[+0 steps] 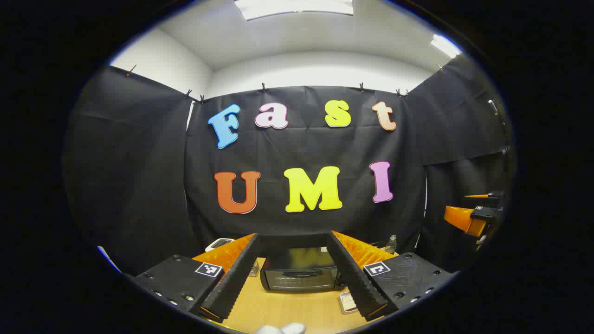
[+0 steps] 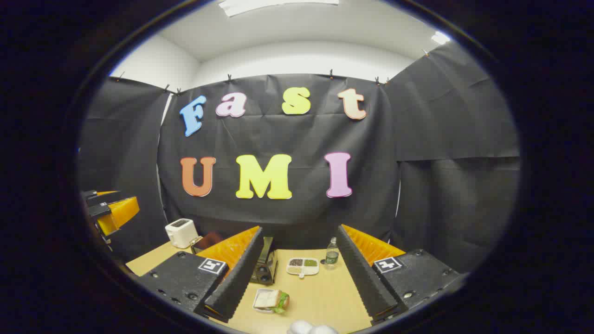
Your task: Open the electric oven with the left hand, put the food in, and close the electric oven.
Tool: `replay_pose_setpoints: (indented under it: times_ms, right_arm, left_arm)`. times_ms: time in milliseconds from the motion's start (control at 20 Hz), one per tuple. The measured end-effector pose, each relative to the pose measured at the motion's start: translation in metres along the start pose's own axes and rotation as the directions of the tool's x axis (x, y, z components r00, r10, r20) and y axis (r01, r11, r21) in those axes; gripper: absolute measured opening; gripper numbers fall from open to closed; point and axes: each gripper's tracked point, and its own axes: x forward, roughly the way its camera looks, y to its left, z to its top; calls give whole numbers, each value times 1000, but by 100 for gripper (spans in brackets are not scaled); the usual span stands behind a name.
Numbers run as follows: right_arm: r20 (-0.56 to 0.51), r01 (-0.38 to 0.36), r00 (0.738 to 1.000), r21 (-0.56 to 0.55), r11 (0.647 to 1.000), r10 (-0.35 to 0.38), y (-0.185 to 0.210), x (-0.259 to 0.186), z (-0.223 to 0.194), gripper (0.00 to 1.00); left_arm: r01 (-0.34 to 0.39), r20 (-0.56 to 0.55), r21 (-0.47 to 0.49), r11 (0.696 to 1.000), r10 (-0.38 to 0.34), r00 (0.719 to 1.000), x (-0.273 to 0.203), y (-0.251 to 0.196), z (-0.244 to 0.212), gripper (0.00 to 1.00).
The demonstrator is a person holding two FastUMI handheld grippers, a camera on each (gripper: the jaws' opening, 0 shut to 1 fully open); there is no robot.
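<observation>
Left tongs (image 1: 294, 297) gape empty at the frame's bottom, squared on the shut oven (image 1: 299, 274) mid-bench (image 1: 297, 311); right tongs (image 2: 297, 297), open too, hover over the sandwich (image 2: 271, 300), each seemingly readied for its job.

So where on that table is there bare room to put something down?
Bare wood lies in front of the oven, between it and the near edge. More lies right of the sandwich, below the divided tray and bottle. The back is crowded: toaster, oven, tray and bottle stand in a row.
</observation>
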Motion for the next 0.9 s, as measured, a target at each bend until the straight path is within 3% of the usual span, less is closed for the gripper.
replay_pose_setpoints:
  times_ms: [150, 200, 300, 350, 400, 450, 900]
  right_arm:
    - [5, 4, 1000, -11, 1000, -4, 0, 1, 2, 97]
    - [6, 5, 1000, -12, 1000, -5, 2, 1, 4, 97]
    - [7, 9, 1000, -12, 1000, -9, 2, 3, 3, 97]
    - [5, 11, 1000, -11, 1000, -11, 2, 4, 3, 97]
    - [2, 10, 1000, -11, 1000, -10, 3, 4, 1, 97]
    - [-2, 9, 1000, -13, 1000, -9, 4, 5, 1, 97]
    - [7, 6, 1000, -20, 1000, -6, 5, 9, -2, 97]
  left_arm:
    - [-11, -3, -5, 1000, 11, 1000, 0, 2, -1, 88]
    - [-12, -3, -3, 1000, 12, 1000, 1, 3, -1, 95]
    - [-12, -4, -1, 1000, 12, 1000, 6, 10, -3, 95]
    - [-12, -4, 1, 1000, 12, 1000, 10, 13, -5, 88]
    - [-13, -7, 1, 1000, 13, 1000, 11, 14, -7, 88]
    - [-11, -9, -2, 1000, 11, 1000, 13, 14, -7, 95]
    - [-9, -16, -5, 1000, 9, 1000, 21, 18, -22, 95]
